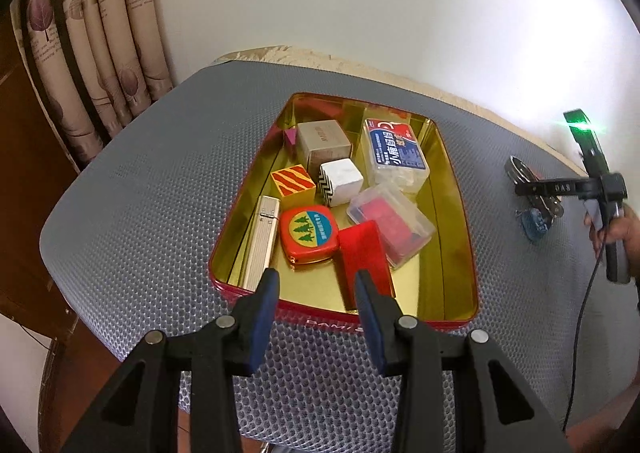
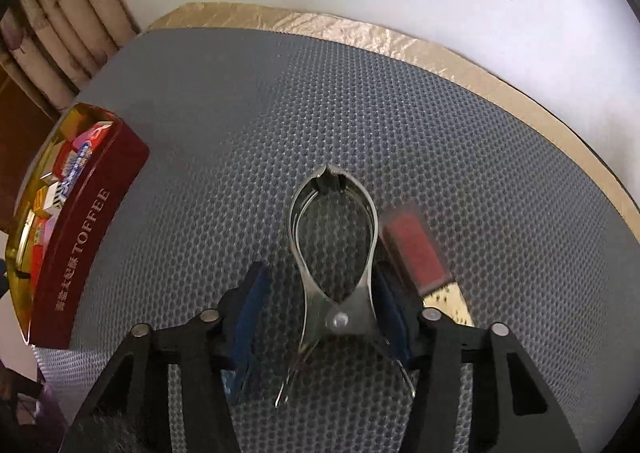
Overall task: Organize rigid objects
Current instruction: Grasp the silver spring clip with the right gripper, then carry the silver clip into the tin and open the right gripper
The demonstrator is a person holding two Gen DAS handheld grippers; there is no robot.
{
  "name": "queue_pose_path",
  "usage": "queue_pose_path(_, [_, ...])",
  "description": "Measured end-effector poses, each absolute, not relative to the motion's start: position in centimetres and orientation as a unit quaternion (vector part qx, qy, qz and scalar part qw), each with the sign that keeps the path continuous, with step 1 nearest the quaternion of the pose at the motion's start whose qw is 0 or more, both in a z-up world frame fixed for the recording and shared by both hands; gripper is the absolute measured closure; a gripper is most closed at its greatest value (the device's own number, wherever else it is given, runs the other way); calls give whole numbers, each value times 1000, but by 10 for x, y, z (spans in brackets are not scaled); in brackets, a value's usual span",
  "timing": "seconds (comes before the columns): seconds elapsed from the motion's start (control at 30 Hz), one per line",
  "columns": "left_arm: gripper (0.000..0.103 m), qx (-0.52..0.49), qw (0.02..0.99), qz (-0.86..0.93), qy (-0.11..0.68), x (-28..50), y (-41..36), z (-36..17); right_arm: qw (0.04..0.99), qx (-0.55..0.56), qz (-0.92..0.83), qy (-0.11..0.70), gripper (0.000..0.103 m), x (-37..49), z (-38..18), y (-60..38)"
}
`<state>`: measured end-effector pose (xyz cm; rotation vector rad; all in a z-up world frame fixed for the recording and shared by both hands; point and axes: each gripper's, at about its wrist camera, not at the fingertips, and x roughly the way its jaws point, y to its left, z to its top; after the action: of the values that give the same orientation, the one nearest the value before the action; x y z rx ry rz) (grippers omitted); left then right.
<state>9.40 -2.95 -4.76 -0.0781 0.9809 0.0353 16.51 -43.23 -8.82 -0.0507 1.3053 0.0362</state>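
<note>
The right tongs (image 2: 316, 313) straddle a metal clamp (image 2: 334, 249) on the desk (image 2: 240, 113), wide, likely to collect it; the left tongs (image 1: 316, 285) wait wide over the toffee tin (image 1: 456, 189).

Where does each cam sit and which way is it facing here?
Left wrist: on the left claw, angled down over the near rim of the red toffee tin; its open blue-padded fingers show, plus the right claw and hand at far right.
Right wrist: on the right claw, low over the grey mat, straddling a metal clip; only its own fingers show.
Shared: tin, mat, clip, white wall, curtain.
</note>
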Motion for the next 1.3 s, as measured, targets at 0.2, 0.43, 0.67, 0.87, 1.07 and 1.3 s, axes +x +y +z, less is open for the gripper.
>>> queue_pose_path(0.2, [64,-41,881,26,471,94,-26,-47,775,-60,-13,629,72,176,-90,-424])
queue_pose_path(0.43, [64,-78,880,47,466,93,-8,-41,805,-16,-2,592,73,175,-47,-414])
queue_pose_path(0.67, [64,-78,881,71,460,91,2,-38,823,44,84,561,73,177,0,-336])
queue_pose_path(0.87, [64,-71,885,86,451,91,9,-34,805,75,160,567,73,170,-15,-251])
queue_pose_path(1.07, [63,-66,883,80,457,92,9,-36,789,60,163,589,72,168,-56,-208])
queue_pose_path(1.3, [64,-73,882,75,459,93,11,-35,790,98,149,587,72,174,-66,-198])
